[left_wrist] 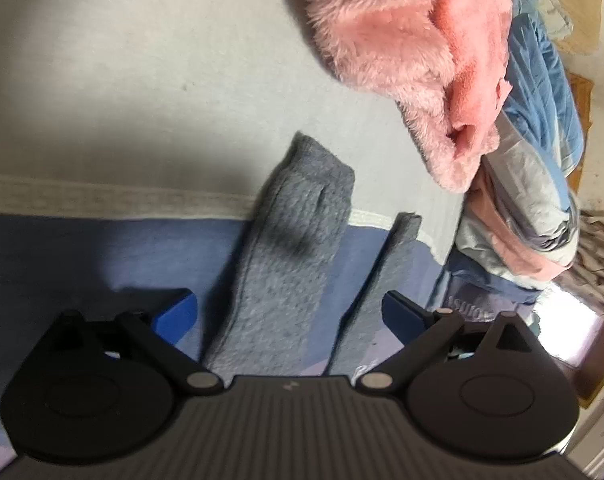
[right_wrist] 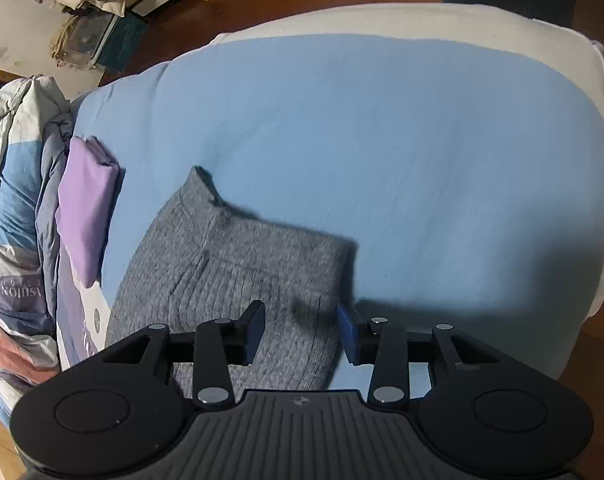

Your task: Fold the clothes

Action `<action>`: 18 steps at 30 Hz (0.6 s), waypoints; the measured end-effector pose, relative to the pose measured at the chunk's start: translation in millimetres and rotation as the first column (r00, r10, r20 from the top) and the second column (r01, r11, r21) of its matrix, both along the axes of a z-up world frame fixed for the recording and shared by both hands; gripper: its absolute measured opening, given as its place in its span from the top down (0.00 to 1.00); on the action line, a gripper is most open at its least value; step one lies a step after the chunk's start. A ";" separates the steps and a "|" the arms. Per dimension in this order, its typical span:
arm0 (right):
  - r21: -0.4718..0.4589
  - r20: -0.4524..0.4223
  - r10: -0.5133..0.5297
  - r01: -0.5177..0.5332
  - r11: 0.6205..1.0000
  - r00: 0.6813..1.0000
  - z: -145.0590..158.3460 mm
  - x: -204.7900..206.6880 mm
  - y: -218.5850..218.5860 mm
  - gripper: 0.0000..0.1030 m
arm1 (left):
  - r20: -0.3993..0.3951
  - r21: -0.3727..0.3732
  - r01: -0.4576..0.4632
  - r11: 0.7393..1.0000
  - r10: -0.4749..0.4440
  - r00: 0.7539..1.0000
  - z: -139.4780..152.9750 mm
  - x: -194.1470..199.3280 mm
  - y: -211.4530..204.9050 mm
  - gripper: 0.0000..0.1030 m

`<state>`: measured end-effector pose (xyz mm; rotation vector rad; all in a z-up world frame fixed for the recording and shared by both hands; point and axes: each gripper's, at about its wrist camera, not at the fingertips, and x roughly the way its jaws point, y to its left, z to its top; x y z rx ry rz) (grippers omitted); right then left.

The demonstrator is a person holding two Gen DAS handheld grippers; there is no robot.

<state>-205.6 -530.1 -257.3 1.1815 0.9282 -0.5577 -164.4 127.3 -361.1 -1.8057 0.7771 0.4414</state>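
Observation:
Grey knit trousers lie flat on the bed. In the left wrist view their two legs (left_wrist: pixel 290 248) run away from me, one wide and one narrow strip to its right. My left gripper (left_wrist: pixel 290 312) hovers just above them, jaws wide open, empty. In the right wrist view the trousers' waist end (right_wrist: pixel 238 272) lies on the blue sheet (right_wrist: pixel 381 128). My right gripper (right_wrist: pixel 300 332) is open over the waist's right edge, holding nothing.
A fluffy pink garment (left_wrist: pixel 413 52) lies at the far right in the left wrist view, beside a bunched blue and white quilt (left_wrist: pixel 541 184). A folded purple garment (right_wrist: pixel 86 204) lies left of the trousers. Floor clutter (right_wrist: pixel 94 12) lies beyond the bed.

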 end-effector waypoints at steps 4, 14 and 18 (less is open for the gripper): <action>0.026 -0.029 -0.037 0.038 0.999 0.999 -15.7 1.2 8.6 0.44 | -0.014 0.034 0.063 0.997 -0.063 0.998 3.3 12.7 3.1 0.62; 0.069 0.035 -0.238 0.235 0.969 0.971 -26.8 -29.3 21.5 0.44 | -0.057 0.113 0.189 0.975 -0.184 0.981 27.4 36.2 5.7 0.92; 0.142 0.063 -0.297 0.286 0.948 0.953 -34.5 -39.9 19.2 0.45 | -0.083 0.105 0.193 0.976 -0.185 0.979 27.1 34.6 6.9 0.92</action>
